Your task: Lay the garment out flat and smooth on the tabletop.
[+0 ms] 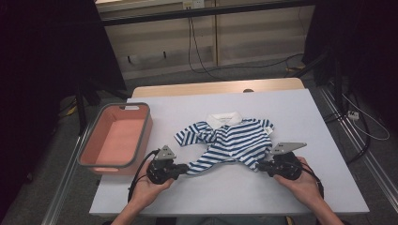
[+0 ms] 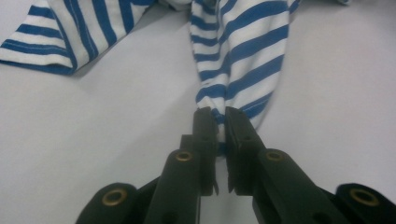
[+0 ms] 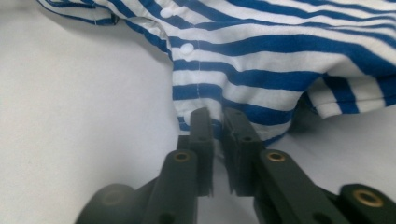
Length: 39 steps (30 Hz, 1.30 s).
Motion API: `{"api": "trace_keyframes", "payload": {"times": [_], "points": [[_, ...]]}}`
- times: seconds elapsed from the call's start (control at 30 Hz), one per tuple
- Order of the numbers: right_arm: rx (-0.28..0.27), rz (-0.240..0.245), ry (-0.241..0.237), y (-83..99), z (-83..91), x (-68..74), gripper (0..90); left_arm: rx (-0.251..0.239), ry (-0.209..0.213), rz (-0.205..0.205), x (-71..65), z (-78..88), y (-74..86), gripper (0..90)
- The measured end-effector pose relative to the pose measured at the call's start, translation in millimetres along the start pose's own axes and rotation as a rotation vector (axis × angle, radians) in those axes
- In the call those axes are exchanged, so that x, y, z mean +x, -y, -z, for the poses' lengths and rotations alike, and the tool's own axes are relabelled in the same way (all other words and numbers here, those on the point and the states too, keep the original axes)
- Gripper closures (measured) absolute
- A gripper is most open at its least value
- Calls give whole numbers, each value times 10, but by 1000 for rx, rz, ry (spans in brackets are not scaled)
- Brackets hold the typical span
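Observation:
A small blue-and-white striped polo shirt [image 1: 230, 136] with a white collar lies on the white table, its front up and its lower hem toward me. My left gripper [image 1: 185, 167] is at the hem's left corner. In the left gripper view the jaws [image 2: 220, 116] stand nearly together with a bunched strip of the shirt [image 2: 243, 46] pinched at their tips. My right gripper [image 1: 259, 165] is at the hem's right corner. There the jaws [image 3: 218, 116] are likewise close together on the hem of the shirt [image 3: 280, 56], just below the button placket.
A salmon-pink bin with a grey rim [image 1: 94, 136] stands at the table's left edge, with nothing in it. The white table top [image 1: 305, 122] ends close behind my hands. Cables lie on the floor beyond the far edge.

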State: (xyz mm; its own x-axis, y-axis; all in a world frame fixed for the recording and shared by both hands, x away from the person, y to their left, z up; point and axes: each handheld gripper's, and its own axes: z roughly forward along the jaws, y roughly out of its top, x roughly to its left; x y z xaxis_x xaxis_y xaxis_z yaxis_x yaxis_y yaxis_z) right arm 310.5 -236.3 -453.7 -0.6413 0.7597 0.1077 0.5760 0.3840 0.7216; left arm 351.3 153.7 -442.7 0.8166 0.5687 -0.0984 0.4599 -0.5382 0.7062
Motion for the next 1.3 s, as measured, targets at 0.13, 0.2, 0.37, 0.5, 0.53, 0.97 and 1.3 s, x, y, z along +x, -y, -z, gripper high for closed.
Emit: {"api": "trace_keyframes", "payload": {"times": [0.13, 0.2, 0.37, 0.5, 0.53, 0.97, 1.3], "points": [[-8, -5, 2, -6, -19, -9, 669, 4, -25, 3, 2, -34, -12, 723], [-35, -14, 6, -15, 26, -35, 598, -15, -36, -11, -27, -18, -21, 688], [-99, -68, 41, 10, 191, -174, 626, -66, -30, -29, -108, 66, -62, 658], [-60, -86, 101, 64, 170, -317, 679, -64, 6, -54, -218, 30, -110, 665], [-52, -91, 102, 71, 145, -348, 679, -60, 12, -63, -242, -4, -122, 664], [-42, -60, 80, -63, -104, -357, 870, 12, 38, -117, -304, -411, -341, 668], [-67, -76, 94, -39, 232, -380, 892, -67, 21, -6, 47, -277, -460, 895]]}}
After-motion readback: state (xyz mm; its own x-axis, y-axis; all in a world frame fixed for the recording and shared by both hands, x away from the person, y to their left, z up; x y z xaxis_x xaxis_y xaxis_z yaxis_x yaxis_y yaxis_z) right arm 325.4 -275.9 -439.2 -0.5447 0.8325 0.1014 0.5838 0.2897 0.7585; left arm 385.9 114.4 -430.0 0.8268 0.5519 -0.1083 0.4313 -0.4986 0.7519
